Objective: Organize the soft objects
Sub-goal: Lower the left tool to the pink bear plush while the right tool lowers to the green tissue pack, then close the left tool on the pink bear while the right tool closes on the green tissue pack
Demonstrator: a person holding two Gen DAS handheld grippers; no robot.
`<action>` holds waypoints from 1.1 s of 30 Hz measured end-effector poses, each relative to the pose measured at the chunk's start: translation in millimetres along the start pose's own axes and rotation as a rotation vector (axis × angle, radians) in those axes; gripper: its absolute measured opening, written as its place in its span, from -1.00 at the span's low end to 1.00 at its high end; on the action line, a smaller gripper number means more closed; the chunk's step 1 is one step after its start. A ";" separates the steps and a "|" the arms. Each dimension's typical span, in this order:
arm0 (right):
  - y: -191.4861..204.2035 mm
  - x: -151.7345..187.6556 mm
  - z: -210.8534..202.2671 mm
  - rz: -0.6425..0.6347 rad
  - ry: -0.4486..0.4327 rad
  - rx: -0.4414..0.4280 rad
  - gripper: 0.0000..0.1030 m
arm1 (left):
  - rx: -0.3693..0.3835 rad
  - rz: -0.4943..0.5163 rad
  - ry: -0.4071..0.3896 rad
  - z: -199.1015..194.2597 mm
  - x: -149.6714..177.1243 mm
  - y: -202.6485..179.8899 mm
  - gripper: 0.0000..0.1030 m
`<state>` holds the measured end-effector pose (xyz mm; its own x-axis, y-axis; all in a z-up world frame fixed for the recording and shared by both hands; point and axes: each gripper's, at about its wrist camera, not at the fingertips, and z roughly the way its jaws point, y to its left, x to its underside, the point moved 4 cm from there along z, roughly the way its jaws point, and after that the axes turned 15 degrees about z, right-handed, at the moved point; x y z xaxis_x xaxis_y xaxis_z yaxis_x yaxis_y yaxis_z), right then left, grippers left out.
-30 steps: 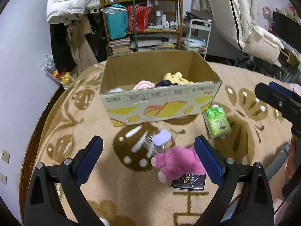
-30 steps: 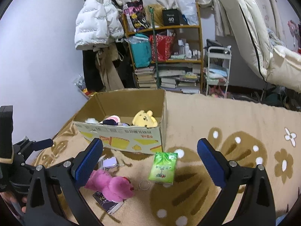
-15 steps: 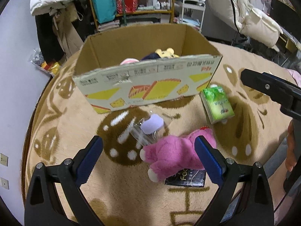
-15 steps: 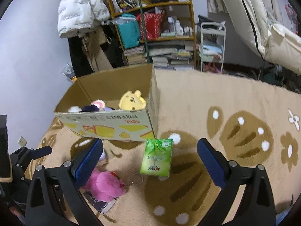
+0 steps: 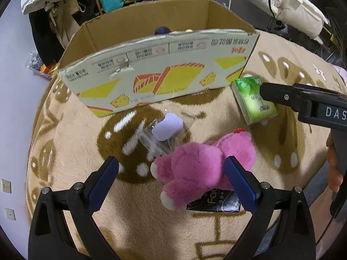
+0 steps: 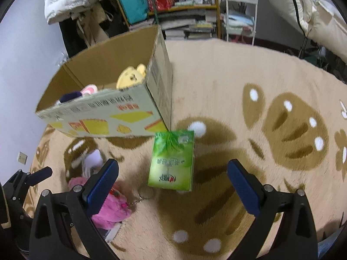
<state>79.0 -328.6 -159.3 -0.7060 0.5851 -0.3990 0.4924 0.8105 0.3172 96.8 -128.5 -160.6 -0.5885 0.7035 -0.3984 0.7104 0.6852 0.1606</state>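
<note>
The left gripper (image 5: pixel 171 182) is spread wide, the pink plush (image 5: pixel 201 169) lying at 1 o'clock between its fingers. The right gripper (image 6: pixel 173 184) is likewise spread wide, the green tissue pack (image 6: pixel 172 160) at 12 o'clock, the cardboard box (image 6: pixel 104 117) at 10.

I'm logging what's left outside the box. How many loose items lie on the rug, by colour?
Pink: 1, plush toy
Green: 1, tissue pack
Lilac: 1, small item in clear wrap
Black: 1, packet under the plush
Total: 4
</note>
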 end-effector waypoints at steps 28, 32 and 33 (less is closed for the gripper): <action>-17.7 12.2 40.8 0.064 0.150 0.063 1.00 | 0.131 -0.127 0.058 21.7 6.9 13.7 0.94; -19.1 12.5 43.3 0.058 0.155 0.068 1.00 | 0.167 -0.163 0.070 24.4 10.0 15.8 0.94; -18.2 12.6 43.9 0.057 0.156 0.070 1.00 | 0.175 -0.172 0.073 25.2 10.5 16.4 0.94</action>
<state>83.4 -334.7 -207.9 -0.7437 0.6232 -0.2419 0.5643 0.7792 0.2728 112.0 -114.7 -184.9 -0.7282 0.5957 -0.3389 0.6499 0.7572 -0.0654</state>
